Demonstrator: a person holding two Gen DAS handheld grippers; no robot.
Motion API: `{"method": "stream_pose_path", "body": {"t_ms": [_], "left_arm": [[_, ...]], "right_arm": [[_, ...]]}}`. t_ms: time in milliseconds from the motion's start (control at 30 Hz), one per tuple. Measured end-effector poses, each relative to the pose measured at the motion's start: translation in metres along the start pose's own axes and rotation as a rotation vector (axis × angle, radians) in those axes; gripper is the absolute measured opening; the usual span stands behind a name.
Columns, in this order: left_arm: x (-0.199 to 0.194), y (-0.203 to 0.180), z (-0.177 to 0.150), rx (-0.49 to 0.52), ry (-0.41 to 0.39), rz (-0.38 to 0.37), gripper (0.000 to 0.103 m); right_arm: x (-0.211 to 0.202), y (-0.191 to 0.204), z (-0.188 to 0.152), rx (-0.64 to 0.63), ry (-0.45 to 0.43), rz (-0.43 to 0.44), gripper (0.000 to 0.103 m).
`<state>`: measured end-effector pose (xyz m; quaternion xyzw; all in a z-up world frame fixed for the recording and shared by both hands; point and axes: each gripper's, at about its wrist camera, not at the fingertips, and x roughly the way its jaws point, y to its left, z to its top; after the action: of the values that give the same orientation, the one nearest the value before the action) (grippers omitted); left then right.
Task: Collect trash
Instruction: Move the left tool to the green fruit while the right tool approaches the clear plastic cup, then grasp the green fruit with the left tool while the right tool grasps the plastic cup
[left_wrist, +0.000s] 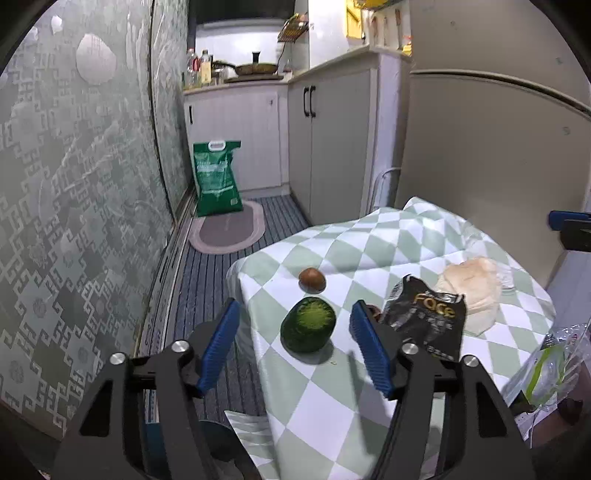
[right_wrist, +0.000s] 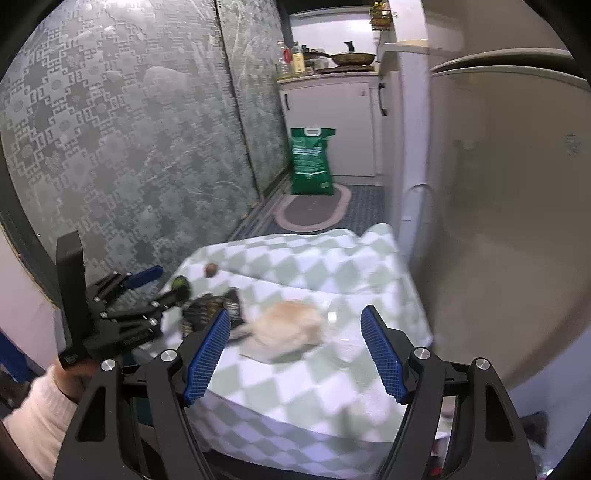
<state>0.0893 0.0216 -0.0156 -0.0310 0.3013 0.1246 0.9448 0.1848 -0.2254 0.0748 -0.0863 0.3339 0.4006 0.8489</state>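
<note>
The checked counter (left_wrist: 388, 240) fills my view. On it, largest first: a pale crumpled wrapper (left_wrist: 471, 291) near the right edge, a black snack bag (left_wrist: 424, 317) touching it, a green fruit half (left_wrist: 308, 325) between my left gripper (left_wrist: 295, 350) fingers, and a small brown fruit (left_wrist: 312, 279) beyond. Both my left and right gripper (right_wrist: 295, 354) fingers stand wide apart, holding nothing. The bag looks light and crinkly; I'd pinch its upper edge. The right view is blurred, so something glassy beside the wrapper stays unclear.
</note>
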Motion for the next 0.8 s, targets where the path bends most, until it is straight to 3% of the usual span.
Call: {"method": "stream_pose_path", "body": {"t_ms": [167, 300, 367, 500, 600, 800], "left_arm": [[0.006, 0.000, 0.000, -0.026, 0.026, 0.005, 0.060], [0.010, 0.001, 0.000, -0.038, 0.039, -0.002, 0.054], [0.011, -0.001, 0.001, -0.034, 0.043, 0.001, 0.053], [0.012, -0.002, 0.001, -0.029, 0.048, 0.006, 0.048], [0.012, -0.002, 0.001, -0.030, 0.046, 0.005, 0.044], [0.010, 0.006, 0.002, -0.069, 0.043, -0.014, 0.035]], "right_arm": [[-0.001, -0.013, -0.008, -0.068, 0.022, -0.081, 0.072], [0.007, -0.013, -0.018, -0.152, 0.059, -0.111, 0.060], [0.011, -0.010, -0.022, -0.186, 0.080, -0.071, 0.051], [0.023, 0.004, -0.027, -0.283, 0.106, -0.061, 0.042], [0.034, 0.017, -0.032, -0.396, 0.132, -0.115, 0.039], [0.049, 0.024, -0.032, -0.478, 0.147, -0.181, 0.027]]}}
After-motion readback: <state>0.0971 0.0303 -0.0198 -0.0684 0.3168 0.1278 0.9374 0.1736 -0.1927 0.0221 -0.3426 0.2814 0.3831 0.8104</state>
